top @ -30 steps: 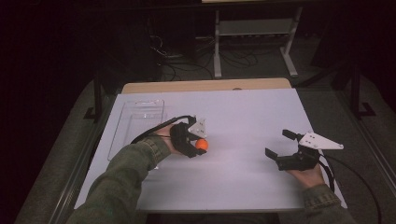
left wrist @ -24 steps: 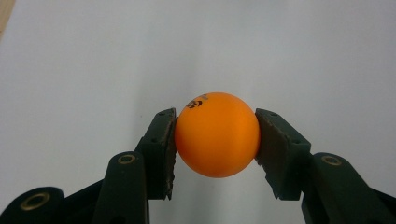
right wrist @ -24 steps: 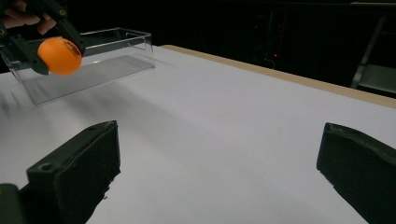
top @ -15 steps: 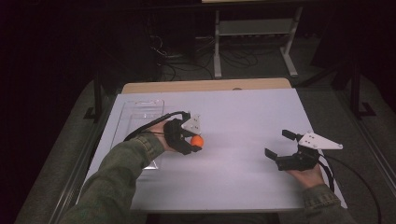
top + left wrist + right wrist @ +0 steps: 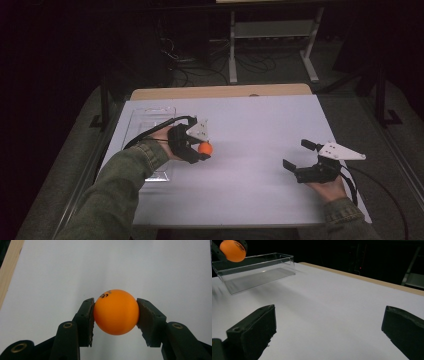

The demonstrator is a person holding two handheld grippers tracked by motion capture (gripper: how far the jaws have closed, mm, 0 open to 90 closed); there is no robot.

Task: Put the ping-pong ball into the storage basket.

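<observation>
One sleeve (image 5: 120,185) hides part of the clear tray (image 5: 145,117).

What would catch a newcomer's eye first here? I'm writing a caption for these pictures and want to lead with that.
The bright orange ball stands out first, clamped between the jaws of the left hand-held gripper above the white table, left of its middle. Next comes the clear plastic tray lying empty at the table's left side. The right hand-held gripper rests near the right edge with its jaws wide apart and nothing between them.
</observation>
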